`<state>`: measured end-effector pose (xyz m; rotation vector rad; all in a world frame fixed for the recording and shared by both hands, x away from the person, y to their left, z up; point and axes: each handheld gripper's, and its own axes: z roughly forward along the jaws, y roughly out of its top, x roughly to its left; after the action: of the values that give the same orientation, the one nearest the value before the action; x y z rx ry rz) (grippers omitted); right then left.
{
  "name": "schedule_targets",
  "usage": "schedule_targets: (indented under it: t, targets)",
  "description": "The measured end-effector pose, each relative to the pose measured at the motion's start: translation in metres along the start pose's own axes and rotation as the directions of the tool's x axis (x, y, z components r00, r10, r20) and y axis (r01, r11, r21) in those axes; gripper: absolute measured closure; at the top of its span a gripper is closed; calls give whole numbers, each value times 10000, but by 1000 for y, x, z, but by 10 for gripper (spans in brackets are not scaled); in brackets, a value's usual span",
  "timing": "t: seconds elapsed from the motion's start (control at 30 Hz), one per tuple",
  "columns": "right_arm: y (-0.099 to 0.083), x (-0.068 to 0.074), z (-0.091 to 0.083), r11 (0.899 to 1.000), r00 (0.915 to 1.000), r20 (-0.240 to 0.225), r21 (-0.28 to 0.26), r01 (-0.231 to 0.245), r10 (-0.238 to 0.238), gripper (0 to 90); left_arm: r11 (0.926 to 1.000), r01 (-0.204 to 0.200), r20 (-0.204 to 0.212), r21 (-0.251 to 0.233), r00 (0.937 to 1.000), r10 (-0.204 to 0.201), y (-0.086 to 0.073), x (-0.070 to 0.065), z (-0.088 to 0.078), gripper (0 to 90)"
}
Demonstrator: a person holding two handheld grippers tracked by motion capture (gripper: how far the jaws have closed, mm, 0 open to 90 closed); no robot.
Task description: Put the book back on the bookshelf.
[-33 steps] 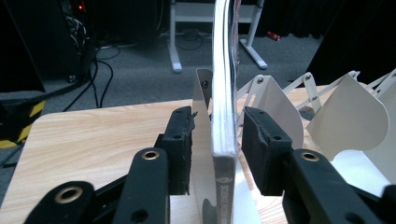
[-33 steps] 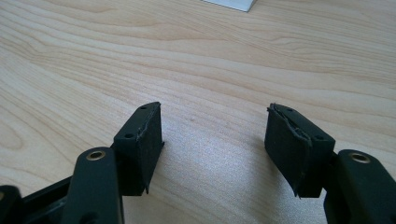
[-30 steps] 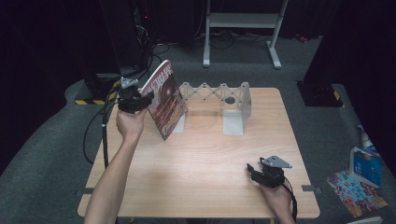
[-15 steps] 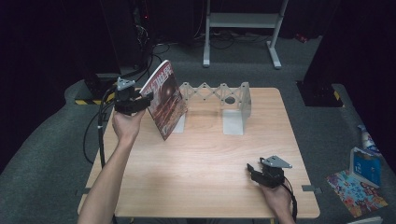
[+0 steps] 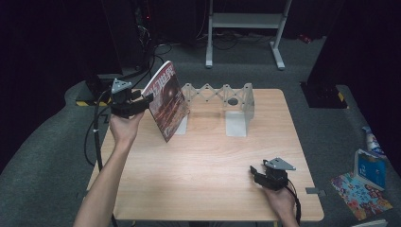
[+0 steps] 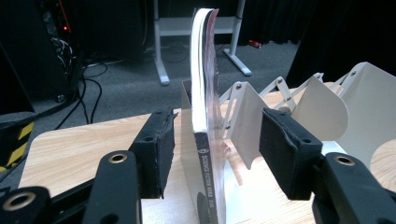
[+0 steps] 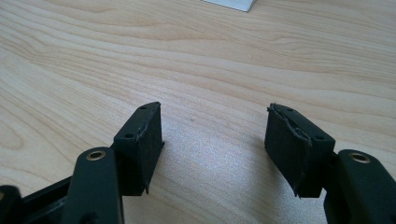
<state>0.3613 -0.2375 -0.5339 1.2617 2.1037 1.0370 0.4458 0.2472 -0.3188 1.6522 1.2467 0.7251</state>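
Observation:
A thin book with a dark red cover (image 5: 166, 100) stands tilted in the left end of a white accordion rack (image 5: 222, 94) at the back of the wooden table (image 5: 203, 161). My left gripper (image 5: 144, 98) is at the book's left edge. In the left gripper view the book's spine (image 6: 205, 140) stands between the pads (image 6: 156, 144) with a gap on each side, and the rack (image 6: 327, 112) lies beyond. These jaws have just been opening. My right gripper (image 5: 255, 172) rests low at the table's front right, open over bare wood (image 7: 215, 144).
Behind the table stands a metal frame on legs (image 5: 246, 28). Dark equipment with cables (image 5: 123, 42) is at the back left. On the floor at the right are a blue carton (image 5: 369, 165) and a colourful sheet (image 5: 359, 194).
The left gripper's jaws have spread off the book and the hand has drawn back a little to the left. The book stays leaning in the rack. The right gripper has not moved.

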Motion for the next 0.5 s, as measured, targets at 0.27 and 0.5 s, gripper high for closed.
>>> schedule_targets:
  t: [0.27,0.5]
  targets:
    - [0,0,0,10000,10000,0,4,-26,26,366,9996,-111,105,-259,9999,114,1,-1,-11,440]
    - [0,0,0,10000,10000,1,-1,-7,7,366,9991,-119,225,-401,9997,128,-1,-1,-18,429]
